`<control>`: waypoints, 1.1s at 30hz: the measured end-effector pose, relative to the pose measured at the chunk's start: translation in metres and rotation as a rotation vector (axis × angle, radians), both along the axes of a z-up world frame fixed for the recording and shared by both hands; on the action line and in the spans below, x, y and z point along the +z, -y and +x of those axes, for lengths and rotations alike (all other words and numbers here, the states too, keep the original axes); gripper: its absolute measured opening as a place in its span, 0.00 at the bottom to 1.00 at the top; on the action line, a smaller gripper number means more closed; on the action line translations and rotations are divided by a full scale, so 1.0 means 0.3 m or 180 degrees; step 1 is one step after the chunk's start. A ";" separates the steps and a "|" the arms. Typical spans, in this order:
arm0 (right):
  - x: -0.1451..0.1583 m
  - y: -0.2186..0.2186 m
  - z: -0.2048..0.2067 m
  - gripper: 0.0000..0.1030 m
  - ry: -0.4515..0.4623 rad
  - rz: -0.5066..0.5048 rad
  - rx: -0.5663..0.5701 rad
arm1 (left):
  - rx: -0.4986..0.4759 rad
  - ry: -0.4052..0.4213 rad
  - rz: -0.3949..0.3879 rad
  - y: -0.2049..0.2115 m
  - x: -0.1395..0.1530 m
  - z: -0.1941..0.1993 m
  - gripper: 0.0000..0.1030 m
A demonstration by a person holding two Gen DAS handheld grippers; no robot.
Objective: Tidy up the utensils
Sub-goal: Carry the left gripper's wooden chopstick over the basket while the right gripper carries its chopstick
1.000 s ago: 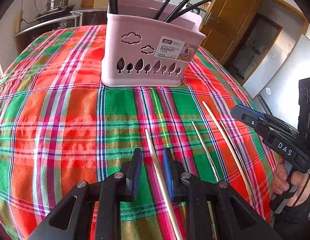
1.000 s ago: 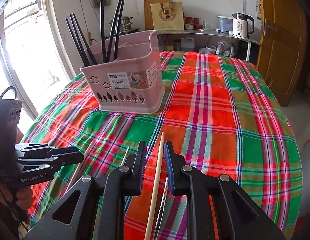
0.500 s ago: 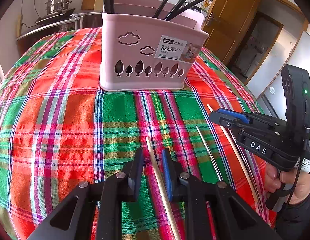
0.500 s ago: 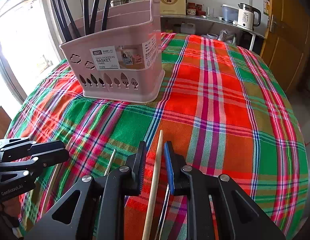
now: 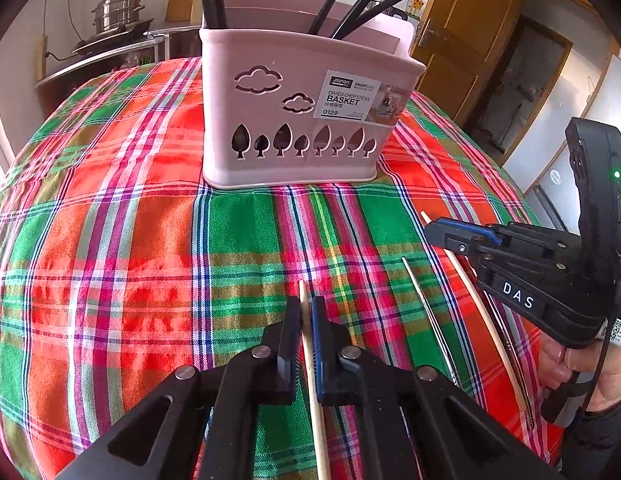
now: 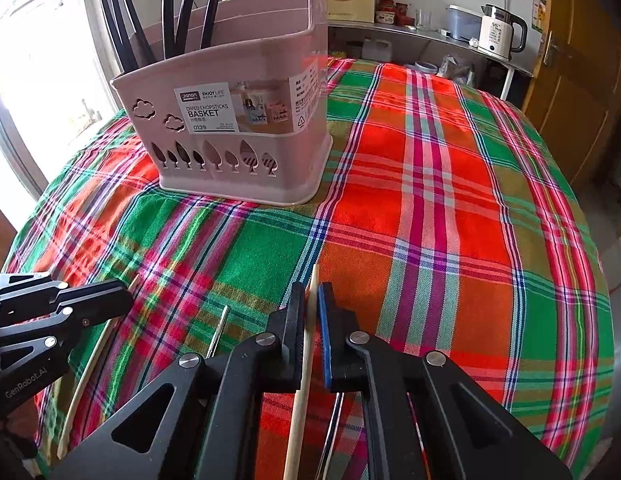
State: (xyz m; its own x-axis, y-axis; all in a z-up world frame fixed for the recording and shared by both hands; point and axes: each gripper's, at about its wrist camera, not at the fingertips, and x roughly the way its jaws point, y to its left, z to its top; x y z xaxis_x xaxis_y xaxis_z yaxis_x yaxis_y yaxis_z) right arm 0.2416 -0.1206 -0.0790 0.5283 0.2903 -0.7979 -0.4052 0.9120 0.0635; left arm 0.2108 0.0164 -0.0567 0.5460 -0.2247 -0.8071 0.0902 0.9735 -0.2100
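Jaws of both grippers, left gripper point(image 5: 306, 332) and right gripper point(image 6: 310, 320), stood nearly closed, each straddling a pale wooden chopstick point(image 5: 310, 356) point(image 6: 304, 356) lying lengthwise along its fingers, pointing toward the pink plastic chopstick basket point(image 5: 302, 120) directly ahead on the plaid tablecloth point(image 5: 110, 240).

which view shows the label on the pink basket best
The right wrist view. There the label faces the camera across the chopsticks basket, large, and wraps round the corner, so "BASKET 0129" reads clearly. The left wrist view shows the same label smaller, at the front's right end, slanted away.
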 end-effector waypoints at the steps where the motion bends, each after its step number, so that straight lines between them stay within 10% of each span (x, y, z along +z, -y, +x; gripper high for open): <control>1: 0.006 -0.001 -0.004 0.06 0.0010 0.0011 0.0006 | 0.0003 -0.0013 -0.0012 -0.002 0.002 0.004 0.05; 33: 0.483 0.064 -0.206 0.05 0.1060 0.0581 0.0023 | -0.0042 0.0971 0.0071 -0.088 0.528 -0.089 0.04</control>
State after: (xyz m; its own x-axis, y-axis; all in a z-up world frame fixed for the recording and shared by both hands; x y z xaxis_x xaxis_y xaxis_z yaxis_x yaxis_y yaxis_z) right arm 0.1797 -0.1399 0.0659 0.7474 0.4164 -0.5177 -0.4374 0.8949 0.0883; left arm 0.1841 0.0427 0.1016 0.7610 -0.2176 -0.6112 0.1586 0.9759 -0.1500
